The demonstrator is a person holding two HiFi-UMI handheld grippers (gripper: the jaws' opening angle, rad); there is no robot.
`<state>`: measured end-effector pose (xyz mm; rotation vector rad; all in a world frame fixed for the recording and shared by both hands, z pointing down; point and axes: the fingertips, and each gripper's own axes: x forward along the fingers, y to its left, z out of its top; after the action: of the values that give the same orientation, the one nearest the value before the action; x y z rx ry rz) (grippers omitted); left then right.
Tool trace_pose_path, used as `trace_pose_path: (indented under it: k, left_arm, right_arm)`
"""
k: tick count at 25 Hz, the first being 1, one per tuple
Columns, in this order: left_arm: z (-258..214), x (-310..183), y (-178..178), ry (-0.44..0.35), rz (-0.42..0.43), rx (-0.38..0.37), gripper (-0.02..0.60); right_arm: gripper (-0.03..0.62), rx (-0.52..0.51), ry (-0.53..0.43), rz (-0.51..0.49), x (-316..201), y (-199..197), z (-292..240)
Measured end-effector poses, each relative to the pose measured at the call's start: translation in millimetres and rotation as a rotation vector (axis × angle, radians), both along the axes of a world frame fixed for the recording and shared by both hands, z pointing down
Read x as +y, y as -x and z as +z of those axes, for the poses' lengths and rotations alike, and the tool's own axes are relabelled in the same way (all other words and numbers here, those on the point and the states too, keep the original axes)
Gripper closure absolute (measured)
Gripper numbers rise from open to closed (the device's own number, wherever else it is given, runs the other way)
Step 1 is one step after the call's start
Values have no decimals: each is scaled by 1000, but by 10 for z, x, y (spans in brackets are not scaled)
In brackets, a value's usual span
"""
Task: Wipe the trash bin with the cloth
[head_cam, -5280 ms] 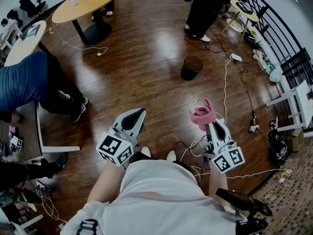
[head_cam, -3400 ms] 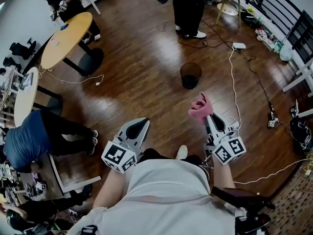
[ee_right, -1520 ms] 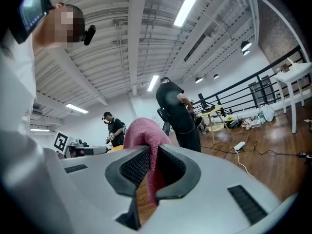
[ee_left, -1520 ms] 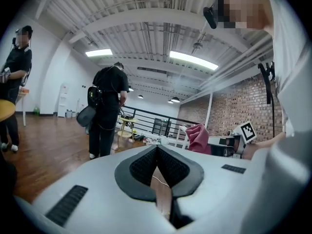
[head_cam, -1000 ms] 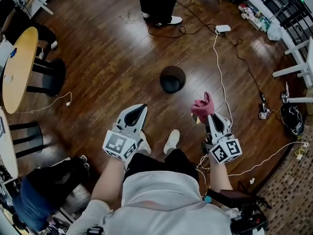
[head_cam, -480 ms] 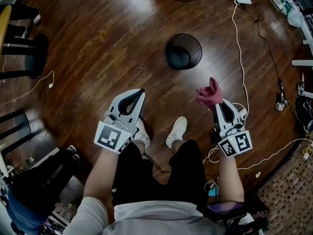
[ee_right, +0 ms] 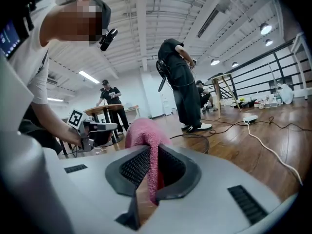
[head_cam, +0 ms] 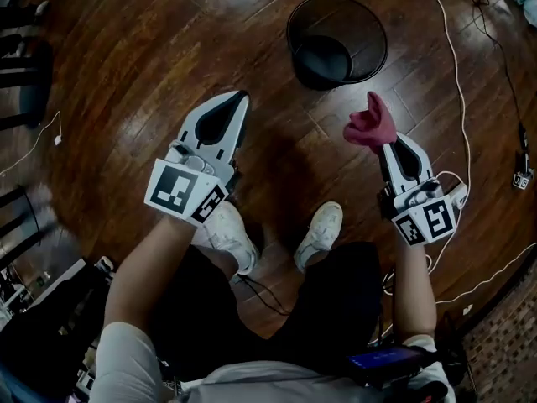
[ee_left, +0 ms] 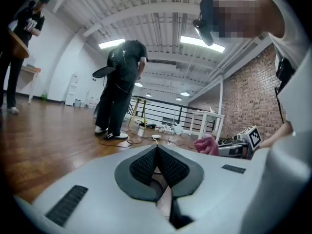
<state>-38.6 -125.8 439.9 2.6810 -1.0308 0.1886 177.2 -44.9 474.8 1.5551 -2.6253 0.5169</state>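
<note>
A black mesh trash bin (head_cam: 337,40) stands upright on the wood floor at the top of the head view. My right gripper (head_cam: 392,140) is shut on a pink cloth (head_cam: 370,122), which bunches out beyond its tips below and right of the bin. In the right gripper view the cloth (ee_right: 147,150) runs pinched between the jaws. My left gripper (head_cam: 236,99) is shut and holds nothing, hovering left of and below the bin. The bin does not show in either gripper view.
White cables (head_cam: 457,99) trail over the floor right of the bin. My own white shoes (head_cam: 321,234) stand between the grippers. A person in black (ee_left: 118,94) stands further off on the floor. Chair legs (head_cam: 25,65) sit at the far left.
The view has closed in on the bin: it is now larger and just ahead of both grippers. The right gripper still holds the cloth and the left stays shut.
</note>
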Motion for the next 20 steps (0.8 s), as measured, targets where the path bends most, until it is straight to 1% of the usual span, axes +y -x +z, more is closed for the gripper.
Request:
trace_pose_path:
  k: [1, 3, 5, 7, 9, 12, 14, 17, 20]
  left_arm:
    - [116, -34, -8, -7, 25, -3, 571]
    - [315, -44, -32, -50, 111, -30, 571]
    - [537, -36, -38, -81, 172, -34, 571]
    - [794, -29, -43, -101, 194, -22, 571]
    - [1035, -20, -56, -109, 207, -13, 571]
    - [1232, 14, 12, -118, 262, -23, 571]
    - [1241, 11, 125, -133, 269, -23, 571]
    - [1266, 9, 280, -96, 223, -44, 571]
    - [1202, -52, 342, -83, 195, -44, 571]
  right_arm:
    - [549, -5, -11, -8, 0, 1, 135]
    - [549, -5, -37, -21, 4, 13, 374]
    - [549, -6, -63, -44, -6, 71, 614]
    - [549, -10, -73, -87, -13, 190, 877]
    - [549, 7, -71, -134, -24, 343, 1128]
    - [549, 17, -58, -187, -125, 625, 1394]
    - [549, 3, -45, -227, -254, 857, 1501]
    - [549, -5, -23, -272, -518, 1212, 1607]
    - [549, -90, 20, -240, -919, 1524, 1627]
